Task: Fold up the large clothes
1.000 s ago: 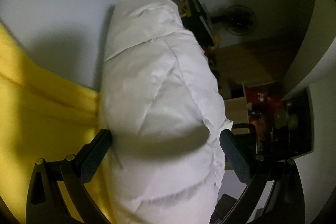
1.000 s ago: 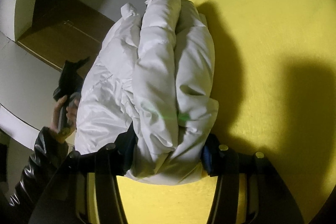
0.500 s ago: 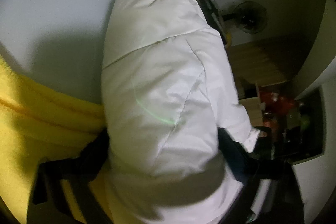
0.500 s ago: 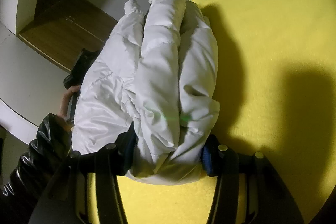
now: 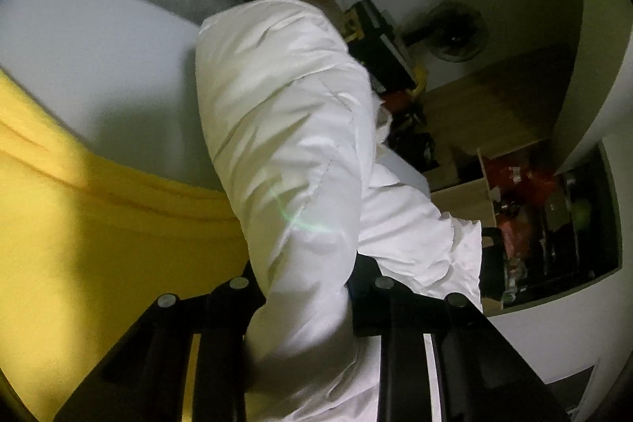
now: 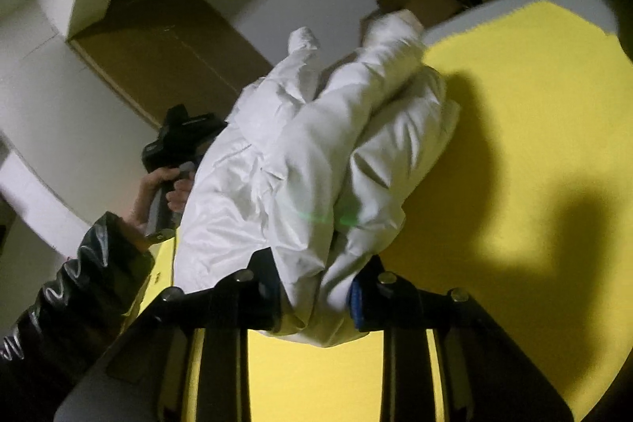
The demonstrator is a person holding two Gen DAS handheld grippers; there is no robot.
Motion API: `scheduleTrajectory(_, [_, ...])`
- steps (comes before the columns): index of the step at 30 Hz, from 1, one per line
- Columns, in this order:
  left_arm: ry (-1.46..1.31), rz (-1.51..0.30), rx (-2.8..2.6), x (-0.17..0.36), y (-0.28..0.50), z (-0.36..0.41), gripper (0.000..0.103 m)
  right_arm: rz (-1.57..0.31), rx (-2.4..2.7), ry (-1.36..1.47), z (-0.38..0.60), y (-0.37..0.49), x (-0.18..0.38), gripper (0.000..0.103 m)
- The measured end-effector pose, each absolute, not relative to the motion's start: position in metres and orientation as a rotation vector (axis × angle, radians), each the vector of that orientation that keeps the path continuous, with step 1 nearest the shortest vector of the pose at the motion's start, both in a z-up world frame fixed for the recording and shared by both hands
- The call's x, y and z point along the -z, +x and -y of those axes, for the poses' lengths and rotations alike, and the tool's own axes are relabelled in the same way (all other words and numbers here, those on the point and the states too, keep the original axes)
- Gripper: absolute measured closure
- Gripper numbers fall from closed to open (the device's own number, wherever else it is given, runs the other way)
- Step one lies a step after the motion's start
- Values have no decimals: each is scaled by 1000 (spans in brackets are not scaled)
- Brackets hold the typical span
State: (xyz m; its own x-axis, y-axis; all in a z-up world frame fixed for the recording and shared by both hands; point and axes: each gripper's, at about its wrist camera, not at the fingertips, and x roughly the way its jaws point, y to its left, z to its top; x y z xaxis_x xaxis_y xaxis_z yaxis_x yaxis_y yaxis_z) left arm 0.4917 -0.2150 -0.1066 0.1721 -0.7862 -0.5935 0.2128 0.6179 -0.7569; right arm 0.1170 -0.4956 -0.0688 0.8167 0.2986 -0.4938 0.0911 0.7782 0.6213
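Since a second ago you're lifting the white puffer jacket [image 5: 285, 145] off the yellow cloth [image 6: 534, 145]; left gripper [image 5: 304, 287] and right gripper [image 6: 316, 287] have just been closing, each clamping a bunched end between its jaws, keeping the fold together

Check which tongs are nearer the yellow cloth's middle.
Right. Right tongs clamp the jacket over the cloth, yellow on both sides. Left tongs clamp its other end by the cloth's edge, floor beyond. Both have just been closing on it.
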Motion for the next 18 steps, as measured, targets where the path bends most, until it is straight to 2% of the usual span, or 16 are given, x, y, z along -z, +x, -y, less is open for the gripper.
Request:
scheduleTrajectory(5, [-563, -1130, 778, 56, 453, 178, 77, -576, -182, 612, 456, 89, 26, 77])
scheduleTrajectory(10, [-520, -1107, 753, 39, 411, 144, 77, -576, -232, 544, 404, 58, 13, 77])
scheduleTrajectory(13, [-499, -1112, 729, 50, 389, 128, 77, -609, -258, 520, 373, 40, 23, 77])
scheduleTrajectory(18, [-523, -1167, 677, 103, 364, 95, 77, -702, -277, 510, 341, 26, 56, 77])
